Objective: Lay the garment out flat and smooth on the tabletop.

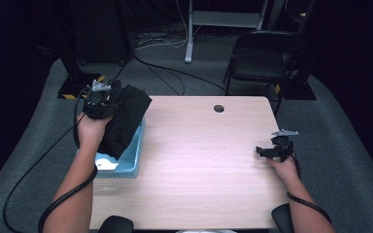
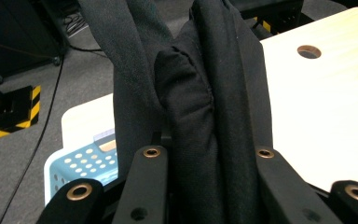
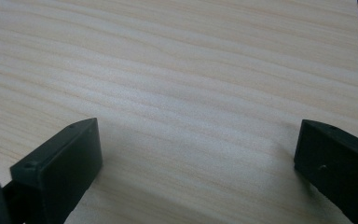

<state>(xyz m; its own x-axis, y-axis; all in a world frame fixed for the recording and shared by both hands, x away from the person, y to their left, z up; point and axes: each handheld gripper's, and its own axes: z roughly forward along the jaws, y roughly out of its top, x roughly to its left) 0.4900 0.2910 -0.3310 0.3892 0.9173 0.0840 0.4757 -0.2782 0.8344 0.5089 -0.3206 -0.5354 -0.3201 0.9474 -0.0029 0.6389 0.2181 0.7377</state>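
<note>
High view: left gripper [image 1: 108,97] at table's left edge, raised above light blue perforated basket [image 1: 131,162], jaws pinching a bunched black cloth [image 1: 126,119]. Cloth hanging from the jaws, upper end at the gripper, lower end dropping into the basket opening and resting against the basket's near-left interior; long axis running from upper right to lower left in this view, steeply inclined rather than flat. White item [image 1: 106,164] lying in the basket beside the cloth's lower end; kind not discernible. Left gripper view: both black jaws pressed against the cloth [image 2: 200,107] from either side, a thick gathered fold with a stitched seam filling the gap between them and extending straight up and away from the jaw tips; basket corner [image 2: 81,163] visible below left, wooden table [image 2: 326,112] with its round cable hole [image 2: 309,51] to the right. Right gripper [image 1: 267,152] resting low over the table's right side, well apart from cloth and basket, pointing toward table centre. Right gripper view: jaws spread wide, bare wood grain [image 3: 191,93] between them, nothing held.
</note>
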